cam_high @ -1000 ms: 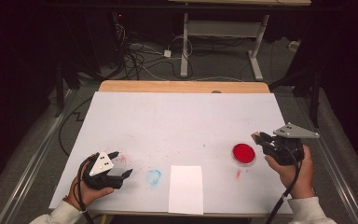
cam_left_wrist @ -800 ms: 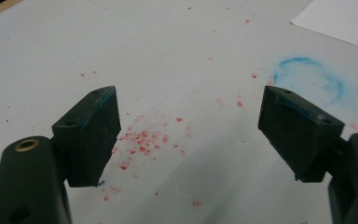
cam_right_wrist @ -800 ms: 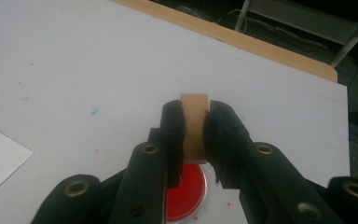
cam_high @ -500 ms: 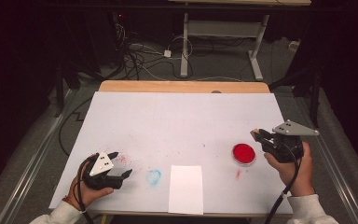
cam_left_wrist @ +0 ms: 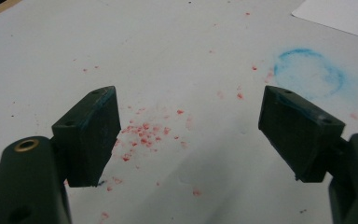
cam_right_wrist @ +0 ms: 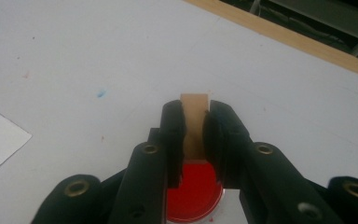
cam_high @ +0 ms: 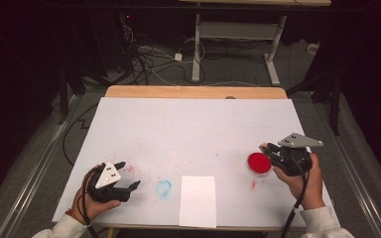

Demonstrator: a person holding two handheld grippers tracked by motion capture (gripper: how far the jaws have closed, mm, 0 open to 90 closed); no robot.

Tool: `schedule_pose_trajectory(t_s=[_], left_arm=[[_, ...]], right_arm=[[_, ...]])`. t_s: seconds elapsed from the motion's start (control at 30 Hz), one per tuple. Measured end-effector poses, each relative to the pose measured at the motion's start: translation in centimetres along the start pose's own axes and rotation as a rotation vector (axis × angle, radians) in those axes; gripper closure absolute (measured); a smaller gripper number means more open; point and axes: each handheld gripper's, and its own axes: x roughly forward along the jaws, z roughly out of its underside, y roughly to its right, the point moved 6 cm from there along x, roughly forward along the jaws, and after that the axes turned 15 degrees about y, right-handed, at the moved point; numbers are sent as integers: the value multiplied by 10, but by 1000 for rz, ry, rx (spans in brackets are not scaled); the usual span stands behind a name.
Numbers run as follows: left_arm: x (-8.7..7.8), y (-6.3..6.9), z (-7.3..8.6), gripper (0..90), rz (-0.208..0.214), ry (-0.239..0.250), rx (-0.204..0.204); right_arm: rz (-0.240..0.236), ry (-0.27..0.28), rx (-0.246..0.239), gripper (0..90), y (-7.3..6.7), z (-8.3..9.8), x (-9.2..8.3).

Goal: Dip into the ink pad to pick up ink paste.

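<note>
Barely anything's moved: right gripper (cam_right_wrist: 195,135) jaws still clamp the tan stamp (cam_right_wrist: 195,122) over the red ink dish (cam_high: 259,163) near the worktop's right edge, so dipping looks next; left gripper (cam_left_wrist: 189,140) jaws wide, empty.

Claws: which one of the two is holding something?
The right claw, by the red dish: its jaws pinch a small tan block. The left claw gapes wide over red specks.

Tan wooden block (cam_right_wrist: 195,122) upright over red dish (cam_high: 259,163)
</note>
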Motion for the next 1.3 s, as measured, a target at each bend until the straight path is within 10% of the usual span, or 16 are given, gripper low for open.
schedule_pose_trajectory(t_s=[0.67, 1.3], left_arm=[[3, 1, 1, 201, 4, -17, 8], [2, 2, 1, 205, 0, -20, 15]], right_arm=[[-45, -189, -29, 761, -9, 50, 31], [-54, -208, -3, 763, -7, 55, 34]])
